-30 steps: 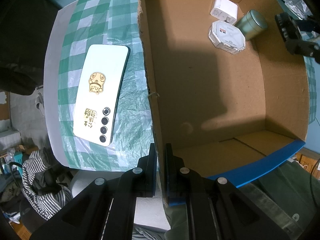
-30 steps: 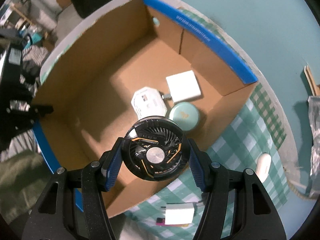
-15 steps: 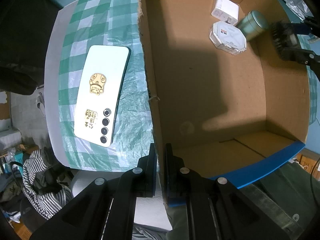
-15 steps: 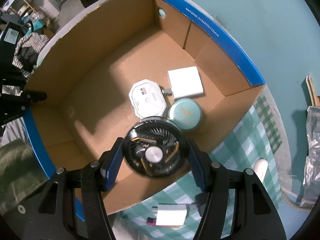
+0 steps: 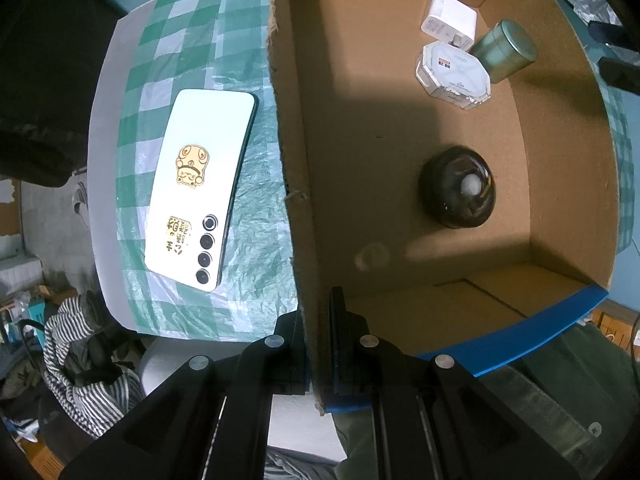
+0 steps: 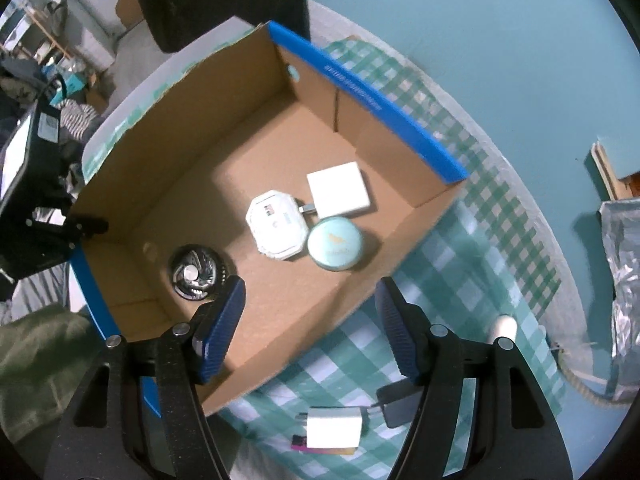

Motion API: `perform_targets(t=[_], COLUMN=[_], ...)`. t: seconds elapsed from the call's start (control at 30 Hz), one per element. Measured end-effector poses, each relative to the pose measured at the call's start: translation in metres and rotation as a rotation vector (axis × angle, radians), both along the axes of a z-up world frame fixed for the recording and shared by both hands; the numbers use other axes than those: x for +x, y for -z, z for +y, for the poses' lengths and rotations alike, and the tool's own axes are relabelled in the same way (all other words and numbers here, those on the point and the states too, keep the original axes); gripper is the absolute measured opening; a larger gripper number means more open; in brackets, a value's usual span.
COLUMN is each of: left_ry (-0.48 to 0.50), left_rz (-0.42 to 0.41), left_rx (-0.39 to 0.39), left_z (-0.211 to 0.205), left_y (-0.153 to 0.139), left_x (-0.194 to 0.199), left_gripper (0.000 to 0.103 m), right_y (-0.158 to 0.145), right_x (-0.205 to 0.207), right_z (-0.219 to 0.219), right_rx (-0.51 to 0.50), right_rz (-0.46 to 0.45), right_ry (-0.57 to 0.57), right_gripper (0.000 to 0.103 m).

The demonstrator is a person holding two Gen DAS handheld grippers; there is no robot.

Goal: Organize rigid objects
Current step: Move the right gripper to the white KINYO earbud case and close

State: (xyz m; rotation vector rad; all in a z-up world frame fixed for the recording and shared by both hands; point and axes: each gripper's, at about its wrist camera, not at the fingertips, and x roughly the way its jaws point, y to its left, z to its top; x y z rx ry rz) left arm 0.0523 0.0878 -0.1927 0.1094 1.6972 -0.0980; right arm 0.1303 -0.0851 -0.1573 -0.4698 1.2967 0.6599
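A cardboard box (image 5: 560, 168) (image 6: 152, 128) stands on the checked cloth. My left gripper (image 5: 316, 336) is shut on the box's wall at its near corner. On the box floor lie a black round fan (image 5: 458, 186) (image 6: 196, 272), a white octagonal case (image 5: 452, 74) (image 6: 276, 230), a white charger block (image 5: 448, 20) (image 6: 338, 190) and a teal round tin (image 5: 506, 50) (image 6: 335, 242). My right gripper (image 6: 310, 324) is open and empty above the box's near wall. A white phone (image 5: 200, 184) lies face down on the cloth, left of the box.
On the cloth outside the box lie a small white adapter with a plug (image 6: 332, 428), a grey flat piece (image 6: 394, 400) and a white rounded object (image 6: 504, 326). A foil bag (image 6: 620, 264) lies at the right. Striped fabric (image 5: 80, 344) lies below the table edge.
My right gripper opened and let go of the black fan, which now lies on the box floor. The gripper pulled back and up. My left gripper stayed shut on the box wall.
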Motion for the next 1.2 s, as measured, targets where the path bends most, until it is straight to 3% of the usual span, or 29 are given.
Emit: perform_targets(t=[0.37, 0.7, 1.0, 1.2], left_ry=[-0.025, -0.038, -0.049, -0.066], left_rz=[0.003, 0.009, 0.007, 0.011], left_rx=[-0.003, 0.005, 0.014, 0.018], left_z=[0.006, 0.007, 0.005, 0.006], left_y=[0.003, 0.006, 0.004, 0.004], left_x=[-0.002, -0.001, -0.001, -0.001], left_gripper=[0.007, 0.007, 0.007, 0.007], right_y=[-0.013, -0.005, 0.041, 0.074], right_x=[0.012, 0.039, 0.076, 0.089], right_z=[-0.052, -0.120, -0.186, -0.207], right_rx=[0.012, 0.009, -0.027, -0.058], right_rz=[-0.031, -0.035, 0.013, 0.022], right_ry=[0.099, 0.239, 0.354, 0.368], right_gripper=[0.068, 0.068, 0.068, 0.068])
